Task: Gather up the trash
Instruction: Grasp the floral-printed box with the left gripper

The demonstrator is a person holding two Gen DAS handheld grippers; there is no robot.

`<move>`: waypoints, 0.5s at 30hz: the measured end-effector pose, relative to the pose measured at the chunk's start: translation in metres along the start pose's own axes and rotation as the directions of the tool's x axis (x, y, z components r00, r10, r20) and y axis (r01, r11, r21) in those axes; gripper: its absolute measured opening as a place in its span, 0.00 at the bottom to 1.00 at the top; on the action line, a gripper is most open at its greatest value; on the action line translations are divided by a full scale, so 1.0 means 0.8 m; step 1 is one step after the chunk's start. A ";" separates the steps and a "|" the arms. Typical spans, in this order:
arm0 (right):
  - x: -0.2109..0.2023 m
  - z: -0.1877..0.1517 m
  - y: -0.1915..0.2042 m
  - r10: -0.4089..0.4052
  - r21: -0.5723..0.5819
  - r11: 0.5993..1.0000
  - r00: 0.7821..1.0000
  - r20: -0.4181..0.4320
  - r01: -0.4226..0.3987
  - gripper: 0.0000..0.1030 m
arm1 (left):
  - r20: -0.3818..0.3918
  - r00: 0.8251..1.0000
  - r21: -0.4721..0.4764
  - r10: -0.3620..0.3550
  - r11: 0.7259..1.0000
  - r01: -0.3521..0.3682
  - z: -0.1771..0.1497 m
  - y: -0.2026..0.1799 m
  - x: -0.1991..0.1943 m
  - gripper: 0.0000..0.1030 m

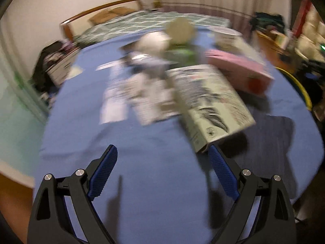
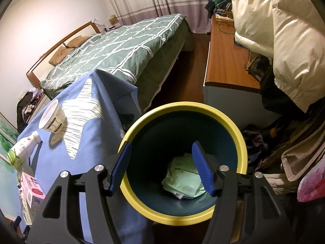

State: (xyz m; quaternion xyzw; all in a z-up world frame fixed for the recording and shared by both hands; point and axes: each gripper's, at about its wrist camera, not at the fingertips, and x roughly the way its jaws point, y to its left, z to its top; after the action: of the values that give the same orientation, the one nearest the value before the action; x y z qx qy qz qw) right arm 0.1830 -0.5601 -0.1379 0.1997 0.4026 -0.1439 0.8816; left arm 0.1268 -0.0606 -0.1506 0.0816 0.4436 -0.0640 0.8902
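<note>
My left gripper (image 1: 163, 153) hangs over the blue-clothed bench (image 1: 152, 183) with its jaws wide apart and nothing between them; the view here is smeared by blur. The trash lies ahead of it in a loose heap: a long printed carton (image 1: 209, 103) runs from the middle of the view toward 5 o'clock, its near corner just beside my right-hand pad, with a pink box (image 1: 239, 71) beyond it at 2 o'clock, crumpled white papers (image 1: 140, 97) at 11 o'clock, and a round-topped cup (image 1: 179, 29) at 12 o'clock at the far edge of the pile. My right gripper (image 2: 161, 149) points down into a dark bin (image 2: 233, 120) with a yellow rim, standing on the floor just beside the bench's edge; its jaws stand apart and empty, and a pale green packet (image 2: 182, 181) lies at the bottom of the bin. In this view, at 9 o'clock, a white tub (image 2: 51, 119) lies tipped on the cloth, a white bottle (image 2: 23, 147) lies below it, and the pink box (image 2: 32, 191) sits at 8 o'clock. A bed (image 2: 121, 46) with a green checked cover stands behind the bench at 11 o'clock
</note>
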 end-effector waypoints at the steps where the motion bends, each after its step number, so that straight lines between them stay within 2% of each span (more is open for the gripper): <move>1: 0.001 0.000 0.003 0.003 -0.002 1.000 1.000 -0.001 -0.003 0.58 | -0.002 1.000 -0.028 0.015 0.999 -0.015 -0.001 0.011 0.001 0.87; 3: 0.002 -0.001 0.010 0.010 -0.010 1.000 1.000 -0.003 -0.010 0.58 | 0.004 1.000 -0.058 0.016 0.998 -0.016 -0.001 0.022 -0.002 0.87; 5: 0.002 -0.002 0.017 0.014 -0.020 1.000 1.000 -0.004 -0.015 0.58 | 0.032 0.999 -0.059 -0.015 0.998 0.017 0.004 0.017 -0.010 0.87; 10: -0.003 -0.003 0.031 0.029 -0.036 0.999 1.000 0.001 -0.029 0.58 | 0.067 0.993 0.031 -0.092 0.995 0.090 0.022 -0.035 -0.015 0.87; 15: -0.008 -0.003 0.027 0.033 -0.030 0.999 0.999 0.009 -0.033 0.61 | 0.038 0.994 0.074 -0.100 0.993 0.097 0.035 -0.072 -0.001 0.87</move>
State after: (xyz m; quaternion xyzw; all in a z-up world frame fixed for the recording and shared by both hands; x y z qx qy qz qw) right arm 0.1864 -0.5391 -0.1290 0.1923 0.3973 -0.1243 0.8887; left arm 0.1373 -0.1223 -0.1384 0.0905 0.4257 -0.1255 0.8915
